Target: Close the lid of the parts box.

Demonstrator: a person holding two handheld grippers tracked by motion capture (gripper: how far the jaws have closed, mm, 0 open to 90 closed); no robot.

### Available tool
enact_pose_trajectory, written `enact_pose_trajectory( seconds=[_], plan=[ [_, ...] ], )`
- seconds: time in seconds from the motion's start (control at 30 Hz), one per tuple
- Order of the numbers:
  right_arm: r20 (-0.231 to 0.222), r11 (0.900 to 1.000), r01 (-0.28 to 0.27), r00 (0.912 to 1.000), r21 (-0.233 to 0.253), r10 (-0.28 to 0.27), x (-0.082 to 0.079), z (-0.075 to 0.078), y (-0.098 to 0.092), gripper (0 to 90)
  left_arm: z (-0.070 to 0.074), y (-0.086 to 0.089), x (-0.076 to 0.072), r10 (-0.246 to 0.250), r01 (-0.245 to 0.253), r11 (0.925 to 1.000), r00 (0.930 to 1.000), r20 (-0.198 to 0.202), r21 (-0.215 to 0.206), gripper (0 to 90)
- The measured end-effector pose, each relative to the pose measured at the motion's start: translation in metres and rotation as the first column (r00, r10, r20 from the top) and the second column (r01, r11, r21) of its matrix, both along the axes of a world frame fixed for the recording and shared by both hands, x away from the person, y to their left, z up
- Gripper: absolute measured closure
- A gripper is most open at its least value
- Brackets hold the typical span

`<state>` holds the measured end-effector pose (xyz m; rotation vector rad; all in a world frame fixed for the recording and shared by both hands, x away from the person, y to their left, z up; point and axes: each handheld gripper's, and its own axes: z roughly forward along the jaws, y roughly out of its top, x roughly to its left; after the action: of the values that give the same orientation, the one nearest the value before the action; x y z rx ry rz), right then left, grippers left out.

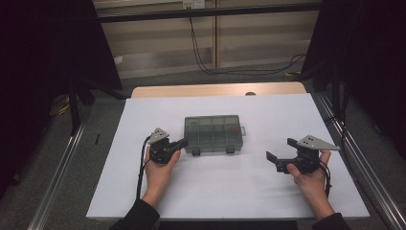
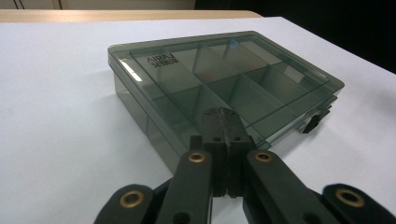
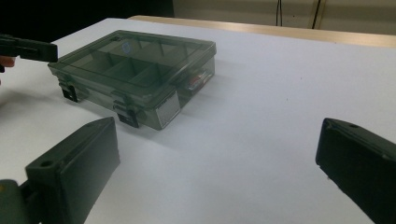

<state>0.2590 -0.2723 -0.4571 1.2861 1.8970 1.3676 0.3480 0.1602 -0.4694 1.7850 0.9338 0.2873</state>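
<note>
We see a smoky plastic box (image 1: 213,133) with its lid down in the middle of the high view, lying on the white table (image 1: 230,191). Our left gripper (image 1: 182,142) sits just left of the box, jaws pressed together on nothing. Our right gripper (image 1: 282,149) stands well apart at right, jaws spread wide.

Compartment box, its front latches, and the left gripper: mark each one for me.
compartment box (image 1: 213,128), high view, on its closed lid.
front latch (image 3: 70,92), right gripper view, on the black clasp.
left gripper (image 1: 183,142), high view, at its shut jaw tips.
</note>
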Motion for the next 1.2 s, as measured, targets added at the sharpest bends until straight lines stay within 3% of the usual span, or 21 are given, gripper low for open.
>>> enact_pose_trajectory(
  seconds=[0.1,0.33,0.43,0.6,0.73,0.8,0.9,0.93,1.07,1.2],
  plan=[
    [-0.006,1.000,0.005,1.0000,0.011,-0.005,-0.003,-0.003,-0.002,0.0,0.002,0.001,-0.001,-0.004,0.004,0.9999,1.0000,0.007,-0.010,88.9],
    [-0.023,1.000,0.023,0.9995,-0.009,-0.024,-0.007,-0.009,-0.010,0.0,0.009,0.006,-0.009,-0.020,0.021,0.9994,0.9993,0.033,-0.029,76.5],
    [-0.020,0.999,0.029,0.9994,-0.020,-0.029,-0.009,-0.011,-0.012,0.0,0.011,0.009,-0.014,-0.015,0.016,0.9991,0.9987,0.049,-0.038,66.8],
    [-0.016,0.999,0.038,0.9992,-0.023,-0.038,-0.013,-0.011,-0.015,0.0,0.013,0.015,-0.023,0.009,-0.006,0.9987,0.9978,0.066,-0.051,39.1],
    [-0.011,0.999,0.045,0.9989,-0.018,-0.045,-0.015,-0.011,-0.017,0.0,0.013,0.023,-0.029,0.011,-0.007,0.9981,0.9981,0.061,-0.061,25.7],
    [-0.014,0.999,0.044,0.9989,-0.025,-0.045,-0.015,-0.012,-0.018,0.0,0.013,0.027,-0.030,-0.019,0.022,0.9983,0.9982,0.057,-0.053,14.8],
    [-0.016,0.999,0.046,0.9988,-0.025,-0.046,-0.016,-0.012,-0.018,0.0,0.013,0.034,-0.034,-0.024,0.026,0.9984,0.9982,0.054,-0.049,5.0],
    [-0.017,0.999,0.049,0.9986,-0.025,-0.049,-0.016,-0.012,-0.018,0.0,0.014,0.037,-0.036,-0.016,0.019,0.9991,0.9983,0.057,-0.039,3.5],
    [-0.015,0.998,0.053,0.9985,-0.030,-0.053,-0.018,-0.012,-0.020,0.0,0.011,0.050,-0.042,-0.003,0.007,0.9977,0.9984,0.057,-0.068,1.3],
    [-0.014,0.998,0.056,0.9983,-0.024,-0.056,-0.019,-0.012,-0.023,0.0,0.008,0.059,-0.047,-0.007,0.010,0.9985,0.9981,0.061,-0.053,0.0]
  ],
)
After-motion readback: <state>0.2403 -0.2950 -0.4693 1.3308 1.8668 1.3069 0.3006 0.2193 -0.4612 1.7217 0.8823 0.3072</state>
